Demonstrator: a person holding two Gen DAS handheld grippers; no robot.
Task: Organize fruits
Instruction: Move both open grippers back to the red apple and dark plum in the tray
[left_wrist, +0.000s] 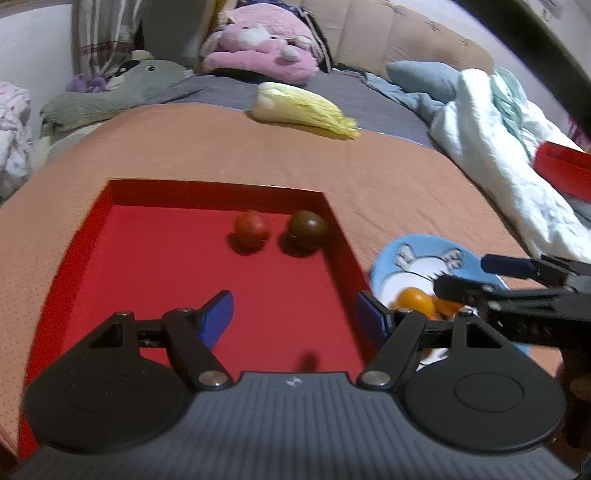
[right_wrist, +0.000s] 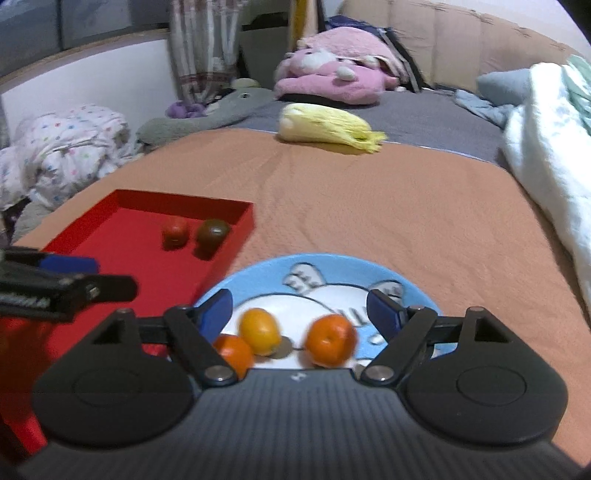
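Oranges (right_wrist: 330, 345) lie on the blue plate (right_wrist: 413, 284), directly ahead between the right gripper's (right_wrist: 301, 306) spread, empty fingers. Left gripper (left_wrist: 293, 314), likewise spread, hovers over the red tray (left_wrist: 147, 251) beside the plate.

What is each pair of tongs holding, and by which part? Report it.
Nothing. The left tongs hang open over the red tray; the right tongs hang open over the plate of oranges.
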